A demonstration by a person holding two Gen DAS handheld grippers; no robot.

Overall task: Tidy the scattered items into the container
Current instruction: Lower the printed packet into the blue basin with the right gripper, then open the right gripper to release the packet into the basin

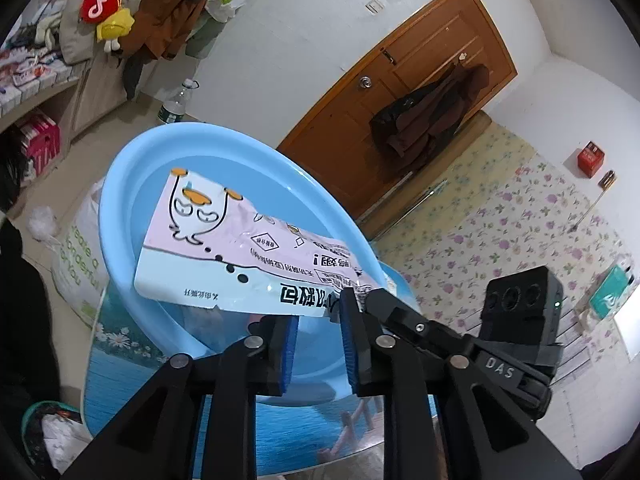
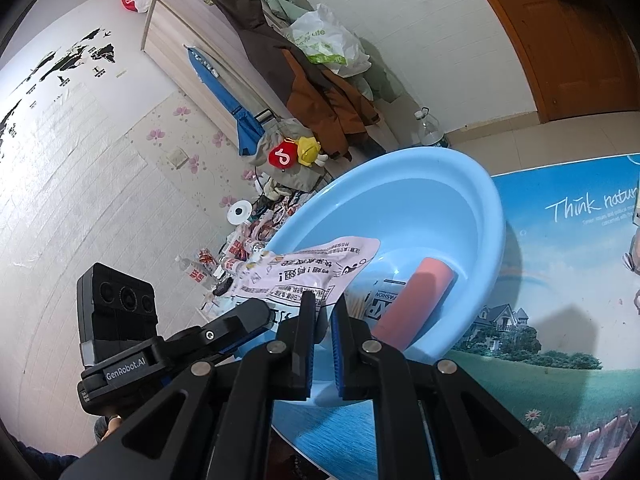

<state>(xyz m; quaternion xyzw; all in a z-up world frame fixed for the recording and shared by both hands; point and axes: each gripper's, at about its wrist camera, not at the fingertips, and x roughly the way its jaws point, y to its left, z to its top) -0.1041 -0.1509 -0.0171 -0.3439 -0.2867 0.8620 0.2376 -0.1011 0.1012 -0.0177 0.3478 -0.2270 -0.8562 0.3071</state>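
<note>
Nearest lens: left hand-held gripper (image 1: pixel 316 344), parted and empty. Right hand-held gripper (image 2: pixel 322 320) nearly closed at snack packet (image 1: pixel 240 248) corner; grip unconfirmed. Packet suspended over blue basin (image 1: pixel 120 184) on bench (image 2: pixel 540 320). Advise lowering below rim before release.

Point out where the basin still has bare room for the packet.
The blue basin has a bare floor patch between its far wall and the red tube. The near side is crowded: tube, printed box, and the pink packet overhanging the rim.
</note>
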